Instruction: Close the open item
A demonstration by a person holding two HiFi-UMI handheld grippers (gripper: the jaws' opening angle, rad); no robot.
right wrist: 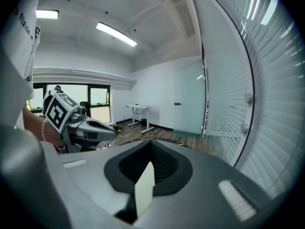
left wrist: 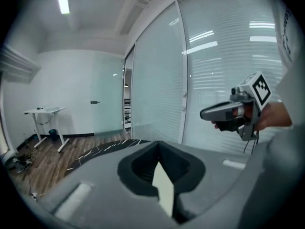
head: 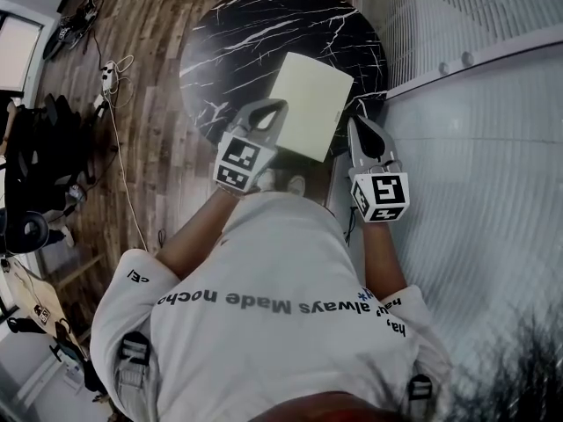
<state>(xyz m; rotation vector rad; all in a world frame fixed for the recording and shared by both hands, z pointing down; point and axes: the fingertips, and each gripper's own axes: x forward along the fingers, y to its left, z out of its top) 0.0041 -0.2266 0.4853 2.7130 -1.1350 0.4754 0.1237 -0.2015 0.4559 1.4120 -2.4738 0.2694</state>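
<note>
1. The pale yellow-green item (head: 310, 104) is on the round black marble table (head: 229, 51), toward the table's 5 o'clock side and at 12 o'clock from the person. From above it looks like one flat, closed rectangle.
2. The left gripper (head: 279, 105) has its jaws pressed together. In the head view its tip overlaps the item's 8 o'clock edge, but I can't tell whether it actually touches.
3. In the left gripper view there's a pale sliver (left wrist: 164, 190) in the seam between the jaws. I can't tell whether it's part of the gripper or something else.
4. The right gripper (head: 354, 124) also has its jaws closed to a point, and it sits just beside the item's 4 o'clock corner.
5. The right gripper view shows the same kind of pale wedge (right wrist: 144, 192) in the seam, and I can't tell what that one is either.
6. Each gripper view shows the other gripper off to the side, pointing out over the room, with no sheet spanning between them.
7. The person's white shirt (head: 264, 271) fills the 6 o'clock part of the head view. The wood floor (head: 149, 148) is at 9 o'clock and the frosted glass wall (head: 475, 148) is at 3 o'clock.
</note>
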